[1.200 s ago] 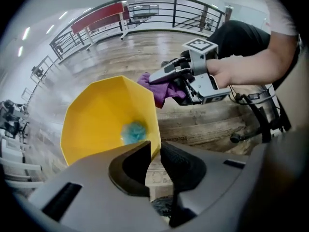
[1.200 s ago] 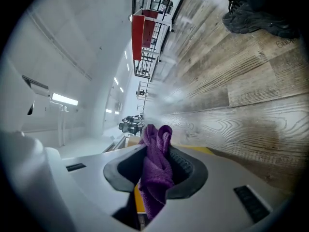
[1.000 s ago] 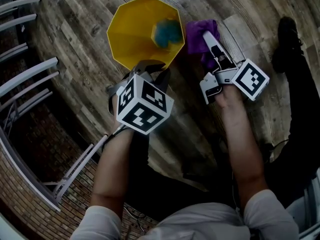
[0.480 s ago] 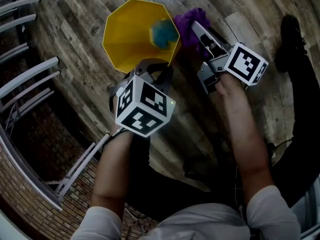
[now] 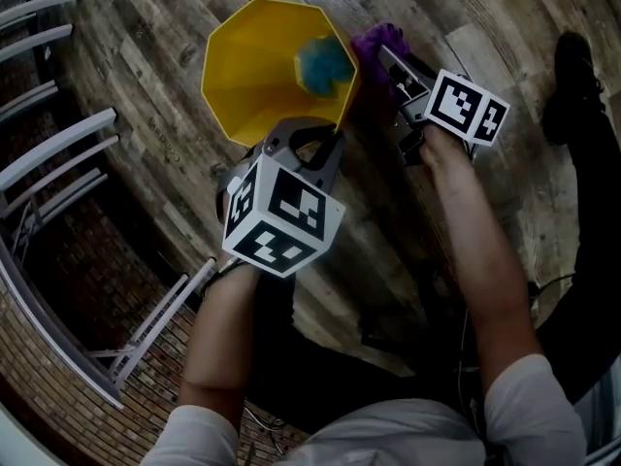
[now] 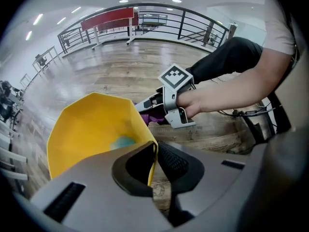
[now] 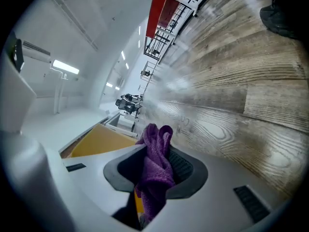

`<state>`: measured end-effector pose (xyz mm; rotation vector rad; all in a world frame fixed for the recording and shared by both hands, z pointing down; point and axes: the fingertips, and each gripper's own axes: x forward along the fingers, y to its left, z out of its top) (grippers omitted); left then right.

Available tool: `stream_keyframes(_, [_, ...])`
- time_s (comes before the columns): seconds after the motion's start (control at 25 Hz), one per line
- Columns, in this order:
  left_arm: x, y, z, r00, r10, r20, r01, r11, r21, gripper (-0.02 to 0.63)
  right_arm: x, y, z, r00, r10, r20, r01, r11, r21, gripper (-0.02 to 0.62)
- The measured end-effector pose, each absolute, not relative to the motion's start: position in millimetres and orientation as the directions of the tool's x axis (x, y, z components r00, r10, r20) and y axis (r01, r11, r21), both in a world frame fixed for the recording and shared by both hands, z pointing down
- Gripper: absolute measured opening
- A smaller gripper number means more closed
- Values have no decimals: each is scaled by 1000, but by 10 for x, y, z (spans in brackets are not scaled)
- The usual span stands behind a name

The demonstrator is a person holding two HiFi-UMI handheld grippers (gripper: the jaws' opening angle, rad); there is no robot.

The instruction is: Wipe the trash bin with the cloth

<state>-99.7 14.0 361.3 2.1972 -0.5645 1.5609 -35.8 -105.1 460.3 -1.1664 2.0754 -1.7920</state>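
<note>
Head view with two gripper views. One yellow bin (image 5: pixel 254 76), many-sided and open at the top, stands on a plank floor (image 5: pixel 146 56). One blue-green object (image 5: pixel 323 63) lies inside it, too blurred to identify.

Two hand-held grippers are present, one in each hand. The left hand-held gripper (image 6: pixel 153 164) points steeply down at the bin's near rim. Its jaws have just been closing and now stand narrow, with the thin yellow rim pinched between the pads.

The right hand-held gripper (image 7: pixel 157 170) is clamped on one purple cloth (image 7: pixel 155 153), which bunches up and out between its jaws. In the head view the cloth sits just beside the bin's outer wall, on that view's right, below the rim; whether it touches the wall cannot be told.

One dark shoe (image 5: pixel 572 85) rests on the floor at the right edge. White railing (image 5: pixel 58 144) runs along the left.
</note>
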Motion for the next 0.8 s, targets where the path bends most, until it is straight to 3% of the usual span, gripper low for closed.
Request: stream_keyframes(0.8, [-948,146,3567,348,-122,930,-531,-842,88,29,-603,-1024,5910,-599,-462,654,-717,-56,-695,115])
